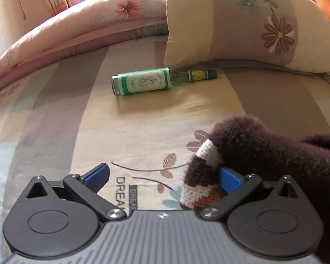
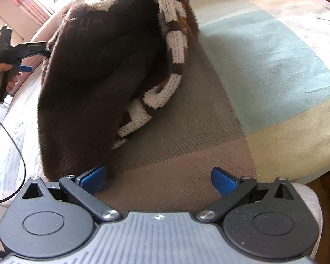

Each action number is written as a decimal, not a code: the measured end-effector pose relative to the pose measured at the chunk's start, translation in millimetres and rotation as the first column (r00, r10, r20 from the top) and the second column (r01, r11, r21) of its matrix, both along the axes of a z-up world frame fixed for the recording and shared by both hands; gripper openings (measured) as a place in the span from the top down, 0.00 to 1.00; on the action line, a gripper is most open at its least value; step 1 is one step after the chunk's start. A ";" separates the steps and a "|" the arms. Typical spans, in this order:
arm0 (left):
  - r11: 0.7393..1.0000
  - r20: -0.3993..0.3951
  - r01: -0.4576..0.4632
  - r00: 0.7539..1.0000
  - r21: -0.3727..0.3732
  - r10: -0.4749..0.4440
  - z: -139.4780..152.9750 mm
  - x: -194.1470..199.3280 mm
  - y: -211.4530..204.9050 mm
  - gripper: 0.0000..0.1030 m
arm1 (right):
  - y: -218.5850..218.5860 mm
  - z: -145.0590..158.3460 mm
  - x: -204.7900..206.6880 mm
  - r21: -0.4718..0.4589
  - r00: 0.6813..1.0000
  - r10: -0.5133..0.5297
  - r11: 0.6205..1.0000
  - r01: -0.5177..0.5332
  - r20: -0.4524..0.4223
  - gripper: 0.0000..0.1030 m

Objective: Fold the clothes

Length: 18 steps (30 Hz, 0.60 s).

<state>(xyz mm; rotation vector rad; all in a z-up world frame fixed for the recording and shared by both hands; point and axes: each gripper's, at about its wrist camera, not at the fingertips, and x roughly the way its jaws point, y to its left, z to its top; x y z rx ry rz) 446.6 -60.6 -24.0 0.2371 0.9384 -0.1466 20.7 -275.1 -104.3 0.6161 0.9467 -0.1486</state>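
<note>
A dark brown fuzzy sweater [image 2: 88, 66] with white and orange knit trim lies bunched in a heap on the bed. In the left wrist view its cuff [image 1: 204, 176] rests against the inner side of my right-hand blue pad [image 1: 230, 179]. My left gripper [image 1: 162, 177] is open and grips nothing. It also shows at the far left of the right wrist view, the left gripper [image 2: 35, 60] at the sweater's edge, held by a hand [image 2: 0, 71]. My right gripper [image 2: 158, 179] is open over bare sheet, its left pad [image 2: 92, 179] beside the sweater's hem.
A green glass bottle [image 1: 147, 82] lies on its side on the striped floral bed sheet [image 1: 99, 132]. Behind it stand a flowered pillow [image 1: 242, 22] and a folded pink quilt [image 1: 77, 28]. A black cable [image 2: 15, 145] hangs at the left. The bed edge [image 2: 308, 176] is near right.
</note>
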 end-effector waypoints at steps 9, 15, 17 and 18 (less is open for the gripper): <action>0.991 -0.025 0.124 0.992 -0.044 -0.125 10.8 -66.8 6.8 0.01 | 14.9 19.3 -7.6 -0.006 0.999 0.039 0.999 -0.039 0.025 0.00; 0.969 -0.022 0.224 0.974 -0.107 -0.227 12.8 -140.9 3.9 0.01 | 34.0 40.2 -15.8 -0.027 0.994 0.089 0.996 -0.087 0.059 0.00; 0.956 0.000 0.266 0.963 -0.125 -0.269 13.1 -166.9 2.0 0.01 | 41.0 50.1 -18.3 -0.047 0.991 0.109 0.993 -0.106 0.080 0.00; 0.949 0.010 0.285 0.958 -0.134 -0.286 13.3 -178.9 1.1 0.01 | 43.7 54.8 -20.1 -0.061 0.989 0.118 0.992 -0.113 0.089 0.00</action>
